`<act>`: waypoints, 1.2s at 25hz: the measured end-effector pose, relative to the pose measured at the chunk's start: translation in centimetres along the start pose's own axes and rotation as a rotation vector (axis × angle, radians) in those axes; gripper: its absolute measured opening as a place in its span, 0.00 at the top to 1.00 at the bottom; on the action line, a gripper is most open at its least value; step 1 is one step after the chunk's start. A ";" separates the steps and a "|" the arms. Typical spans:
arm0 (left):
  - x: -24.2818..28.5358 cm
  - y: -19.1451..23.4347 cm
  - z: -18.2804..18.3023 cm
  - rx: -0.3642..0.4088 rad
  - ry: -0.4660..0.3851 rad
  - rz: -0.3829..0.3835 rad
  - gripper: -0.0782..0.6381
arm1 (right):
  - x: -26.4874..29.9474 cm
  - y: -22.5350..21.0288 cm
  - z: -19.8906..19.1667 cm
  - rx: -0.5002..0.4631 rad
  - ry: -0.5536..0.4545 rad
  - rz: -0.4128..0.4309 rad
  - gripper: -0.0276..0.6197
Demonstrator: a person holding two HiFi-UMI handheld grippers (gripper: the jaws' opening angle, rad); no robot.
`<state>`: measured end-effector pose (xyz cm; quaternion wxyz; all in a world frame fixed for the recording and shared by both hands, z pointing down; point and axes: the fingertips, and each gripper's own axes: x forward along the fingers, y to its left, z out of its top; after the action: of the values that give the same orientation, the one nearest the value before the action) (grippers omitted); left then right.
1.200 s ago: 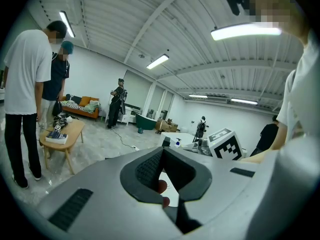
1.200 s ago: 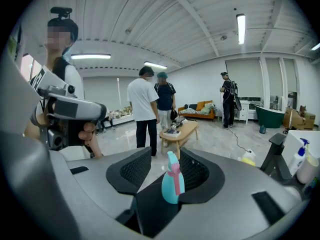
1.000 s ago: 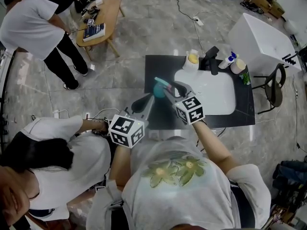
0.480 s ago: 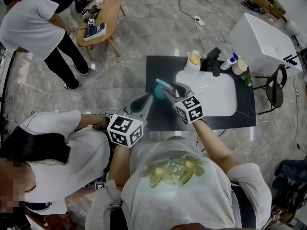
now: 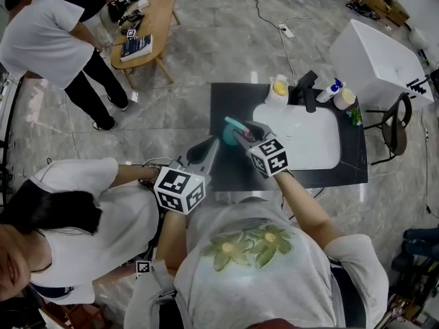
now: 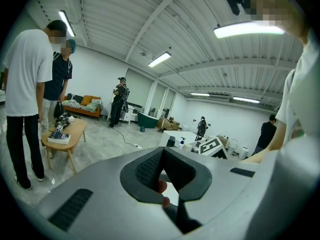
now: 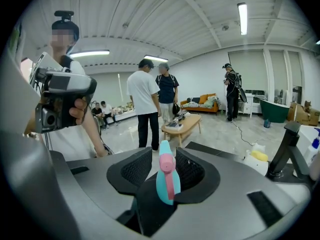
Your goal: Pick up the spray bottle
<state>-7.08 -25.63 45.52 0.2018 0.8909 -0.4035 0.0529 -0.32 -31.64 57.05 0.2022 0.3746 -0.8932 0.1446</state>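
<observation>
The spray bottle (image 5: 228,129) is teal with a pink trigger and is held up over the left part of the black counter (image 5: 226,94). My right gripper (image 5: 239,131) is shut on it. In the right gripper view the spray bottle (image 7: 167,183) stands upright between the dark ribbed pads (image 7: 135,171), its head poking above them. My left gripper (image 5: 205,149) hovers lower and to the left, off the counter's front edge. In the left gripper view the left gripper (image 6: 161,157) has its tips together and nothing in them.
A white sink (image 5: 322,157) is set into the counter, with a black faucet (image 5: 306,88), a yellow-capped bottle (image 5: 278,88) and a blue-capped sprayer (image 5: 330,88) behind it. A chair (image 5: 392,125) stands right, a wooden coffee table (image 5: 147,27) far left. People stand and sit at left (image 5: 48,40).
Both grippers stay almost where they were, the right one still holding the bottle. The person at lower left has shifted a little.
</observation>
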 end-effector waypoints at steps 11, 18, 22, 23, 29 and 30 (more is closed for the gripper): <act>-0.3 0.4 -0.4 -0.005 0.012 0.005 0.88 | 0.8 -0.3 -0.8 0.014 0.009 -0.009 0.75; -0.4 0.4 -0.5 -0.003 0.018 0.002 0.88 | 0.9 -0.2 -0.5 0.011 -0.001 -0.013 0.83; -0.3 0.4 -0.6 0.000 0.021 0.000 0.88 | 0.9 -0.4 -0.5 0.006 -0.002 -0.009 0.84; -0.3 0.4 -0.6 0.000 0.022 -0.002 0.88 | 0.9 -0.4 -0.4 0.012 -0.003 -0.007 0.84; -0.4 0.6 -0.4 0.008 0.017 0.002 0.88 | 0.7 -0.4 -0.4 -0.006 0.010 -0.009 0.85; -0.4 0.7 -0.3 0.008 0.014 0.005 0.88 | 0.6 -0.4 -0.4 -0.007 0.011 -0.009 0.85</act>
<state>-7.85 -25.59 45.91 0.2010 0.8903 -0.4040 0.0612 -0.26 -32.13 57.74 0.2090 0.3770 -0.8910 0.1427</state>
